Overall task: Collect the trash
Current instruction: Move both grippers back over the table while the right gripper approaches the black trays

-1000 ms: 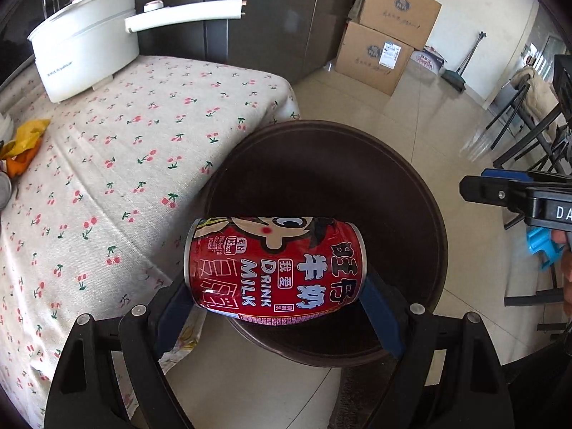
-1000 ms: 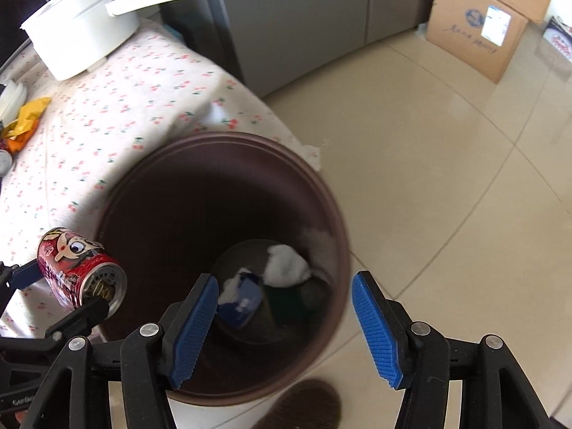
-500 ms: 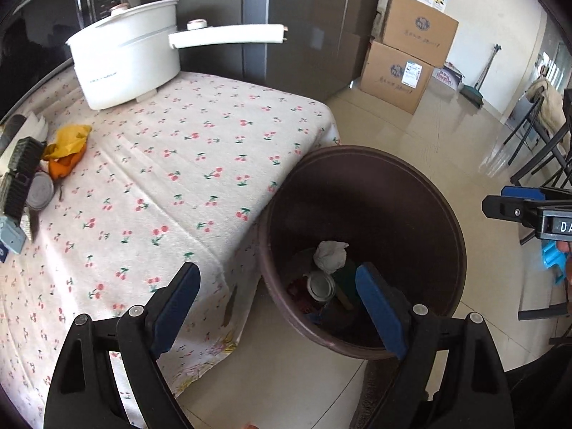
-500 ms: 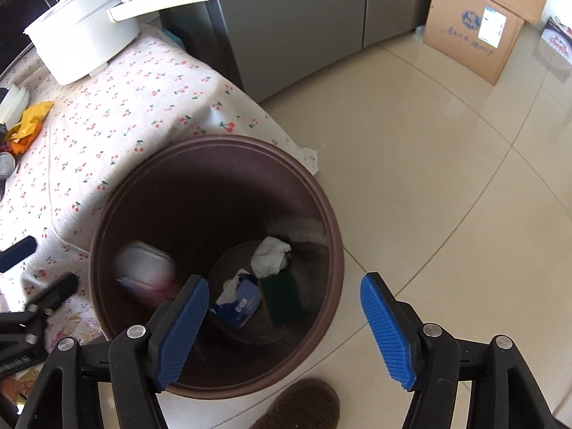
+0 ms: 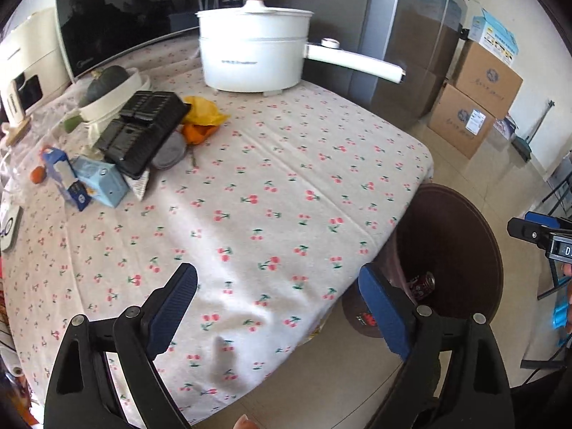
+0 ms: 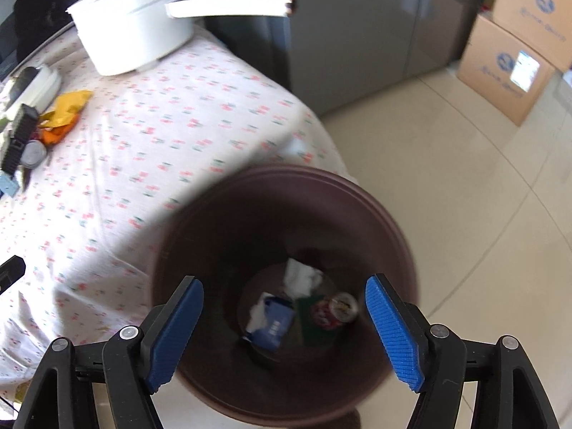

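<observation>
The brown trash bin (image 6: pixel 357 200) (image 5: pixel 475 228) stands on the floor at the table's corner. Inside it lie the red milk can (image 6: pixel 330 312) (image 5: pixel 422 284), a white tissue (image 6: pixel 302 277), a blue-and-white pack (image 6: pixel 273 325) and a dark green piece (image 6: pixel 311 332). My right gripper (image 6: pixel 284 325) hangs over the bin, jaws opening, nothing between them. My left gripper (image 5: pixel 277 305) is over the cherry-print tablecloth (image 5: pixel 271 186), jaws opening and empty. Trash lies at the table's far left: a black plastic tray (image 5: pixel 143 132), yellow and orange wrappers (image 5: pixel 202 118), a blue carton (image 5: pixel 102 182) and a round lid (image 5: pixel 168 152).
A white electric pot (image 5: pixel 254 57) with a long handle stands at the table's back. A bowl with a dark squash (image 5: pixel 107 82) and a microwave (image 5: pixel 121 18) sit behind the trash. Cardboard boxes (image 5: pixel 479 100) are stacked on the tiled floor. A dark mat (image 5: pixel 357 318) lies by the bin.
The left gripper let go of the red can, which fell into the bin, then swung left over the table. The right gripper opened wider and shifted over the bin.
</observation>
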### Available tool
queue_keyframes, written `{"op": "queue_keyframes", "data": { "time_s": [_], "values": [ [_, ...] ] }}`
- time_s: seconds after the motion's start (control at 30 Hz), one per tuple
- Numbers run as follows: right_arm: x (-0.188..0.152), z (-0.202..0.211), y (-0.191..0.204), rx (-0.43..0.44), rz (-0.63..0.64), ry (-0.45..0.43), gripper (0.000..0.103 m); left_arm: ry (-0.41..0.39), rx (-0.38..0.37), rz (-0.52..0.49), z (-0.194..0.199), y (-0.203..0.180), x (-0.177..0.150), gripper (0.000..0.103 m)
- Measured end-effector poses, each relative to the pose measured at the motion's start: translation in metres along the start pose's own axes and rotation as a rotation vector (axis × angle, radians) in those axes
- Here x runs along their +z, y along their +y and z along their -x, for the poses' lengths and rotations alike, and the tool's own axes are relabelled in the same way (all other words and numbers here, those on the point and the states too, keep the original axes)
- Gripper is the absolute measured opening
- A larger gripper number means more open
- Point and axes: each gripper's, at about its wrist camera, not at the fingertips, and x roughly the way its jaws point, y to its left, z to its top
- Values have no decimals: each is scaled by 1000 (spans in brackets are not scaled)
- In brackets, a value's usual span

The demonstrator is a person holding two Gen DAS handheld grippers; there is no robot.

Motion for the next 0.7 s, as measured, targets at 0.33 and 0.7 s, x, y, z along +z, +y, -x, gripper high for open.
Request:
{"op": "queue_keyframes", "data": {
  "time_s": [0.33, 0.7],
  "values": [
    [26, -4, 105, 77, 105, -31, 88, -36, 93, 141, 29, 84, -3, 103],
    [41, -20, 226, 104, 256, -46, 102, -20, 209, 228, 46, 168, -12, 103]
  ]
}}
